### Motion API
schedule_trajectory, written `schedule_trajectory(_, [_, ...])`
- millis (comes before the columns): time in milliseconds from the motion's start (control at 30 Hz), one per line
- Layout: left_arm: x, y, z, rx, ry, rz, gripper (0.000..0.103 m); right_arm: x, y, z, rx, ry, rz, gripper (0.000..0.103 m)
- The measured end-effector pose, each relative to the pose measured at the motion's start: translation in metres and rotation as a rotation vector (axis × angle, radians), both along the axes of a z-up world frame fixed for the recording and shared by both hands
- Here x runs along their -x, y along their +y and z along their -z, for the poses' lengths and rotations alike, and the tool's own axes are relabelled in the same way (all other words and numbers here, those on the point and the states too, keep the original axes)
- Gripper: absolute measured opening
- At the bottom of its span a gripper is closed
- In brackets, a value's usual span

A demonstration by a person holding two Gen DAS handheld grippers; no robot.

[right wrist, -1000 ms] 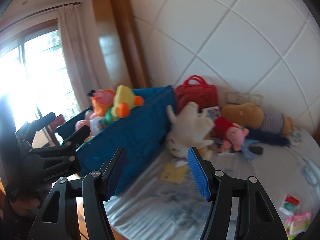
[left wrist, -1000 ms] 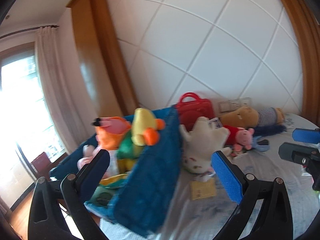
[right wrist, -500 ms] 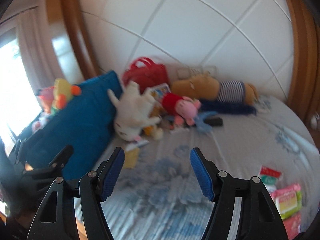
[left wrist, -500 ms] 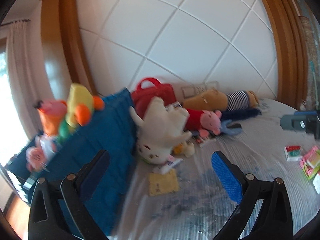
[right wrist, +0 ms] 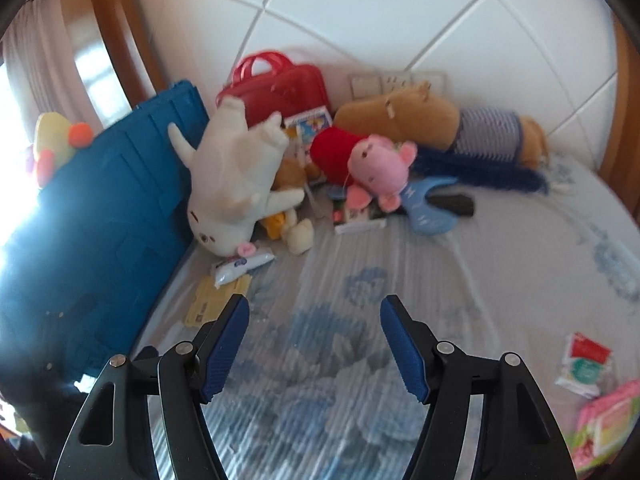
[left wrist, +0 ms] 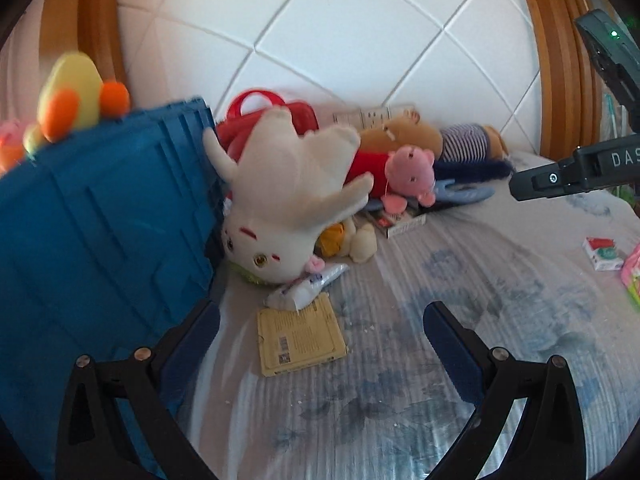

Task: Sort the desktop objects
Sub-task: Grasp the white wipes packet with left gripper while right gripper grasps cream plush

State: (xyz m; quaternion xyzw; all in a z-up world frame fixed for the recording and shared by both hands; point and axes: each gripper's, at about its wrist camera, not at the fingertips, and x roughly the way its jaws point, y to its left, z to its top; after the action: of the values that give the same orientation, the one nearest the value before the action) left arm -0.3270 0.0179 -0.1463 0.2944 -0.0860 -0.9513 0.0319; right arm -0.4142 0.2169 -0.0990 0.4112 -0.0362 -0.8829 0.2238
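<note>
Both grippers are above a table (right wrist: 500, 248) covered with a pale cloth with blue flower print and a clear ribbed plastic sheet. The left gripper (left wrist: 320, 332) has its jaws wide and empty; the right gripper (right wrist: 314, 334) has its jaws about half apart, and nothing is between them.

The things to sort lie in a heap at the far side, against the white tiled wall. A large white plush rabbit (left wrist: 288, 208) lies head down and leans on the side of the blue plastic crate (left wrist: 100, 220), which is already full of soft toys. Just beside the rabbit's head lies a white squeeze tube (left wrist: 306, 286), and one end of the tube rests on a flat yellow cardboard packet (left wrist: 300, 334). This packet is the nearest thing to the left jaws.

I judge the rabbit light and soft; it will give under the pads, so the thick body or a leg is a better place to hold than an ear. The tube is small, maybe slippery, and should be taken across its middle. The packet is thin and stiff and lies flat, so it must be taken at a raised edge, and the smooth plastic may let it slide.

The middle of the table is open. The crate wall stands close on the left. Some small packets (right wrist: 584, 364) lie near the right edge.
</note>
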Motion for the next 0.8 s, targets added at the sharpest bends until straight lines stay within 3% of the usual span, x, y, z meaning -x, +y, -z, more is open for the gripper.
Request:
schedule_trajectory(200, [0.026,-0.007,0.020,0.010,-0.046,-0.051,0.103,0.060,-0.044,0.038,-0.002,0.026,-0.190,0.069])
schedule_trajectory(367, [0.037,-0.017,0.023,-0.029,-0.049,-0.112,0.103,0.130,-0.091,0.091,-0.076,-0.029,-0.308,0.069])
schedule_trajectory(533, [0.034,-0.024,0.027,-0.042,-0.045,-0.136,0.103,0.171,-0.107,0.129,-0.074,-0.085,-0.332,0.069])
schedule_trajectory(800, [0.045,-0.035,0.044,-0.057,-0.081,-0.154,0.103,0.206,-0.116,0.154,-0.018,-0.126,-0.320,0.069])
